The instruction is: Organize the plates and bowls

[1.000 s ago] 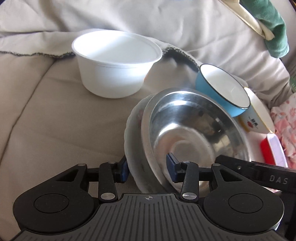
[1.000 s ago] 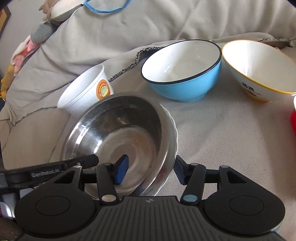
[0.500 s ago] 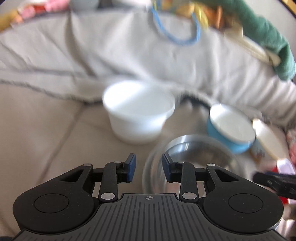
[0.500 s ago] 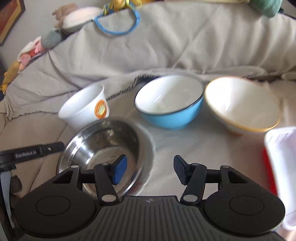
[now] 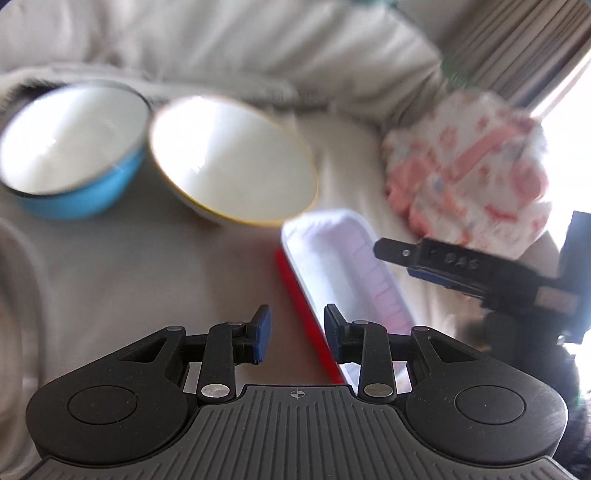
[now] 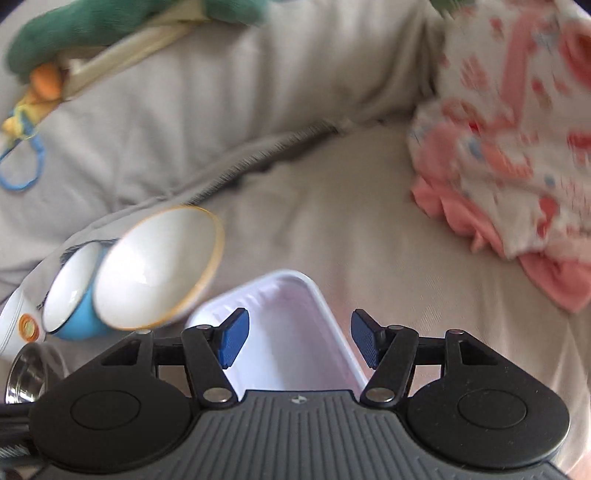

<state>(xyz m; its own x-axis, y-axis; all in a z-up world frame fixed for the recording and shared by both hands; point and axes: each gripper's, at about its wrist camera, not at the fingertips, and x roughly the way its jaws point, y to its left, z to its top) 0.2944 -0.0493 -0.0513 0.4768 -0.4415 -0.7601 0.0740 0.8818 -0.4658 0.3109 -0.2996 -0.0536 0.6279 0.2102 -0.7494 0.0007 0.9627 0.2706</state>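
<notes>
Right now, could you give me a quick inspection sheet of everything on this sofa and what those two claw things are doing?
Surface: beige sofa cover, wrinkled, soft.
Job's things: blue bowl beside yellow-rimmed white bowl; white tray with a red edge near the grippers; steel bowl and white cup at the left edge of the right view.
Clutter: pink patterned cloth; green plush toy; blue ring.
Grippers: left gripper open, empty, over the tray's red edge; right gripper open, empty, over the tray.
Cables: nothing seen.
Surroundings: curtain, bright window light at right.
</notes>
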